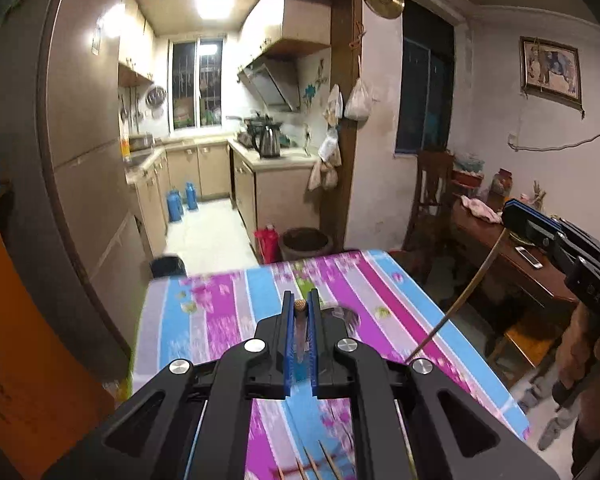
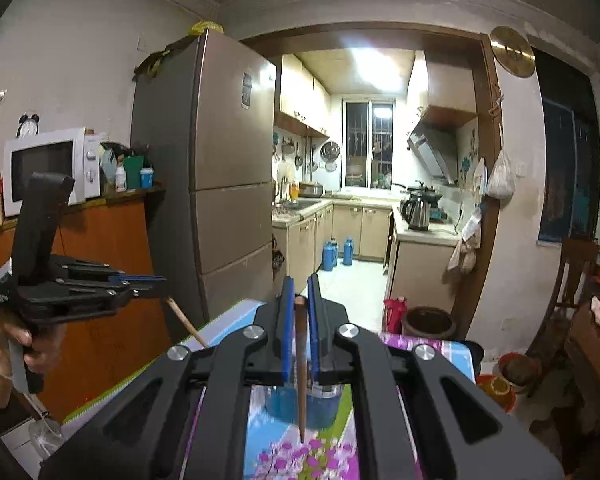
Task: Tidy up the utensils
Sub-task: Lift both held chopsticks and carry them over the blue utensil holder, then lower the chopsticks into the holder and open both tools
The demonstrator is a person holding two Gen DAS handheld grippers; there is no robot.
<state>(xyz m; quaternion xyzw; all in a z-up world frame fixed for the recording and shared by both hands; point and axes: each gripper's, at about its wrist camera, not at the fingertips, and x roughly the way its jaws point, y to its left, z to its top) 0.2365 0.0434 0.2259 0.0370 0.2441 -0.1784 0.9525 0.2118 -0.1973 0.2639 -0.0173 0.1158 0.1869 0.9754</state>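
Observation:
My left gripper (image 1: 300, 302) is shut on a utensil handle (image 1: 300, 307) with a speckled end, held above the striped tablecloth; in the right wrist view the left gripper (image 2: 156, 280) shows at the left with a brown handle (image 2: 184, 322) sticking out. My right gripper (image 2: 299, 292) is shut on a brown chopstick (image 2: 300, 360) that points down over a blue container (image 2: 300, 404). In the left wrist view the right gripper (image 1: 512, 216) is at the right, with the chopstick (image 1: 460, 304) slanting down from it. Several chopsticks (image 1: 312, 464) lie on the table near the bottom edge.
The table (image 1: 220, 320) has a pink, blue and white striped floral cloth. A fridge (image 2: 220, 184) and an orange cabinet (image 2: 100, 280) with a microwave (image 2: 48, 168) stand to the left. A wooden side table (image 1: 516, 256) and chair (image 1: 432, 200) stand to the right. The kitchen doorway lies ahead.

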